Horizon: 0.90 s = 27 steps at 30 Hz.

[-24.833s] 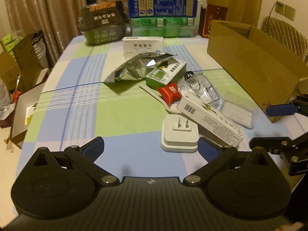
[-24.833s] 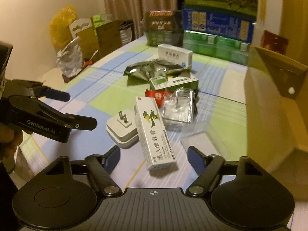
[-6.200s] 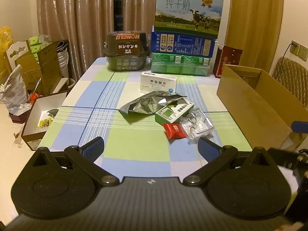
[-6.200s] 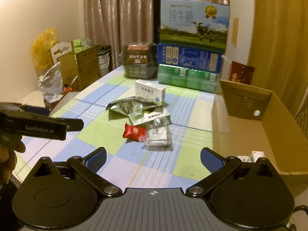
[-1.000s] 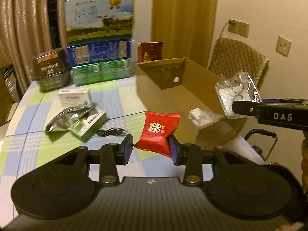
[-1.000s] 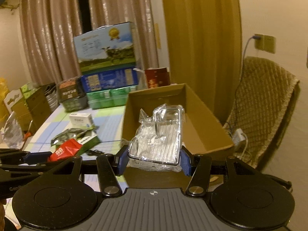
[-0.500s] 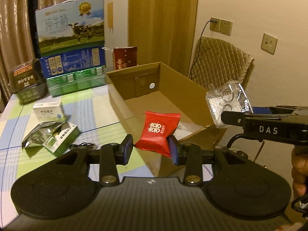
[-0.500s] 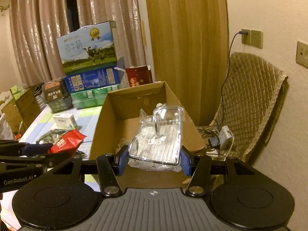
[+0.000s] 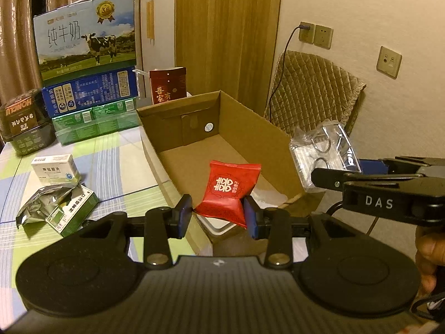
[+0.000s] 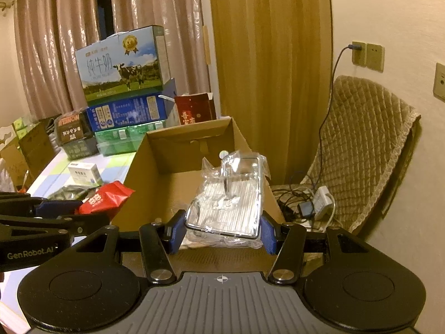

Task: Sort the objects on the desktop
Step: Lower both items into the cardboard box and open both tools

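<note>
Milk carton (image 9: 86, 37) printed "纯牛奶 / PURE MILK", stacked on one blue carton (image 9: 90, 90) and one green pack (image 9: 96, 121). One open cardboard box (image 9: 278, 142) is seen; a white item (image 9: 219, 224) lies inside at its near end. Right gripper (image 10: 224, 229), marked "DAS", is clamped on one clear plastic packet (image 10: 232, 194), held over the box. Left gripper (image 9: 218, 214), marked "GenRobot.AI", is closed narrowly on one red sachet (image 9: 229, 186) with white characters, over the box's near end. Two small boxes (image 9: 54, 168) (image 9: 73, 208) are left on the cloth
</note>
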Motion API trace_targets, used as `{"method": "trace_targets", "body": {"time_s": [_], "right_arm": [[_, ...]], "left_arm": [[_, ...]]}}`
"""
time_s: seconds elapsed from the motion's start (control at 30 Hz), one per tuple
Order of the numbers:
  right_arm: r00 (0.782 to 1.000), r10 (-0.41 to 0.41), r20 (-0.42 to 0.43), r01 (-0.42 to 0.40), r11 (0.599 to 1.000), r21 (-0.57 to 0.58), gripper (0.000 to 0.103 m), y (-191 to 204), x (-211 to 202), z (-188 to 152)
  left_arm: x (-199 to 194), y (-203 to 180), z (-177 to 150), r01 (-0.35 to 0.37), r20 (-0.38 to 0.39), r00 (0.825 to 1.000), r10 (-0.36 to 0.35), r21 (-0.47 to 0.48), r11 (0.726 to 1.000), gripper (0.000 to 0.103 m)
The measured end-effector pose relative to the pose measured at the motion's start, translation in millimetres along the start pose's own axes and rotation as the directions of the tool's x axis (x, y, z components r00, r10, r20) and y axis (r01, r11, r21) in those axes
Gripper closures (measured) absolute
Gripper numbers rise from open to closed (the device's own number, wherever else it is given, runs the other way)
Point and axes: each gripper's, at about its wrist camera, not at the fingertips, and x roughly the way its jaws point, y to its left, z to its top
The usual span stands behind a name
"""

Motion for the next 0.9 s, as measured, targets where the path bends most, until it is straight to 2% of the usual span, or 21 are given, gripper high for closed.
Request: {"method": "trace_targets", "body": {"time_s": [0.9], "right_arm": [[0.999, 0.015, -0.037, -0.017, 0.999, -0.052, 0.051, -9, 67, 32]], "left_arm": [[68, 13, 34, -0.014, -0.036, 0.999, 0.012, -0.046, 0.999, 0.068]]}}
